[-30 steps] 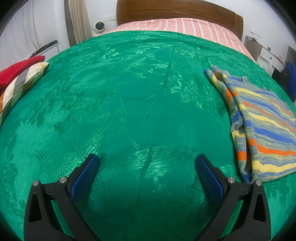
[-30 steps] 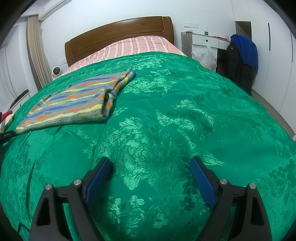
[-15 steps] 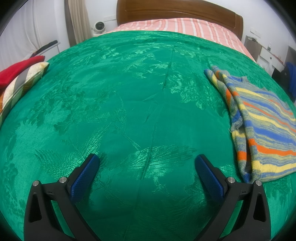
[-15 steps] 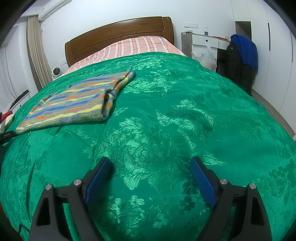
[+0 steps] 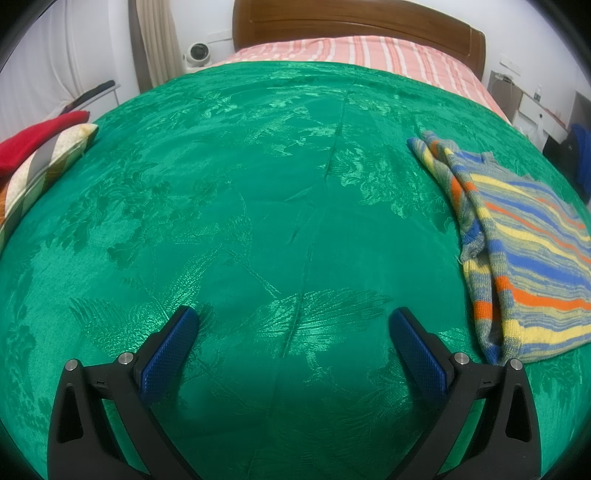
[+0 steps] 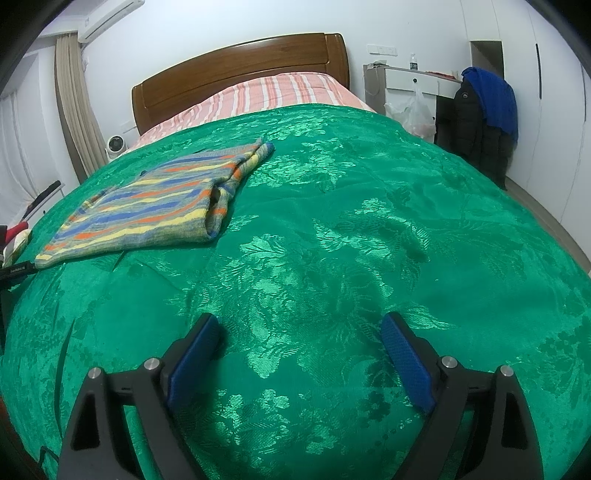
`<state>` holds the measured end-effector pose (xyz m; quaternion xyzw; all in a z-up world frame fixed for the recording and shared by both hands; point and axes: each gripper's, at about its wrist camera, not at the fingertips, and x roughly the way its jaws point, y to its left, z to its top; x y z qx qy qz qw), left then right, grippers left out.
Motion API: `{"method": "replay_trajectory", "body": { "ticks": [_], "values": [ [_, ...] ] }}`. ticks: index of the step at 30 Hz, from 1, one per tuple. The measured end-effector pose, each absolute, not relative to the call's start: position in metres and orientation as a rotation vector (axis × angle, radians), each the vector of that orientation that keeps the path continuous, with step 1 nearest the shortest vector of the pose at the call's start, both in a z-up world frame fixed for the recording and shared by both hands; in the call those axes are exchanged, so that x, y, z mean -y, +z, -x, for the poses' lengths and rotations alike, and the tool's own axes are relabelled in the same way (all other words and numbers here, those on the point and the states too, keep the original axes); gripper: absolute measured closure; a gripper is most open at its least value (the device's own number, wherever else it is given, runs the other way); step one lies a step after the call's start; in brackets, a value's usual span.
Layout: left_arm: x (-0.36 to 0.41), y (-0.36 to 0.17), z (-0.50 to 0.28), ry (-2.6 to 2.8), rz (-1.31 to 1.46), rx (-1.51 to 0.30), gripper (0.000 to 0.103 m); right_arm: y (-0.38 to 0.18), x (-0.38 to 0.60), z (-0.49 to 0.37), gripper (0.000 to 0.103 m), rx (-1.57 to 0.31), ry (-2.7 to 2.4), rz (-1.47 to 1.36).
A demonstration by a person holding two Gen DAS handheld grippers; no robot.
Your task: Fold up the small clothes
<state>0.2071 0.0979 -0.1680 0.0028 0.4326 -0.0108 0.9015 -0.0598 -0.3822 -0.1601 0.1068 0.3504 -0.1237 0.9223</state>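
A small striped knit sweater [image 5: 524,251] in blue, yellow, orange and grey lies folded on the green bedspread [image 5: 258,192], to the right of my left gripper. In the right wrist view the sweater [image 6: 155,199] lies to the far left on the bedspread [image 6: 351,229]. My left gripper [image 5: 293,321] is open and empty, low over bare bedspread, its right finger close to the sweater's near corner. My right gripper [image 6: 299,326] is open and empty over bare bedspread, well apart from the sweater.
A wooden headboard [image 5: 354,26] and a pink striped sheet [image 5: 354,55] lie at the far end. A red and patterned pile [image 5: 33,155] sits at the left edge. A dark jacket with a blue garment [image 6: 484,118] hangs at the right by a white desk [image 6: 410,79].
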Motion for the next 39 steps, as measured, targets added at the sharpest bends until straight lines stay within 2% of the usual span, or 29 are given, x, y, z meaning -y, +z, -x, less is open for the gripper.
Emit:
{"method": "replay_trajectory", "body": {
  "ticks": [10, 26, 32, 35, 39],
  "values": [
    [-0.098, -0.168, -0.207, -0.023, -0.006, -0.895, 0.0, -0.161, 0.383, 0.056, 0.009, -0.71, -0.221, -0.238],
    [-0.098, -0.169, -0.208, -0.024, 0.001, -0.898, 0.0, -0.162, 0.383, 0.057, 0.008, -0.707, -0.22, -0.239],
    [-0.096, -0.162, -0.197, 0.023, 0.028, -1.003, 0.0, -0.162, 0.383, 0.057, 0.008, -0.706, -0.219, -0.241],
    [-0.072, -0.143, -0.168, 0.0, -0.025, -0.987, 0.002, -0.162, 0.383, 0.058, 0.008, -0.704, -0.213, -0.244],
    [0.014, -0.114, -0.129, -0.245, -0.241, -0.856, 0.002, -0.162, 0.383, 0.057, 0.007, -0.705, -0.211, -0.244]
  ]
}}
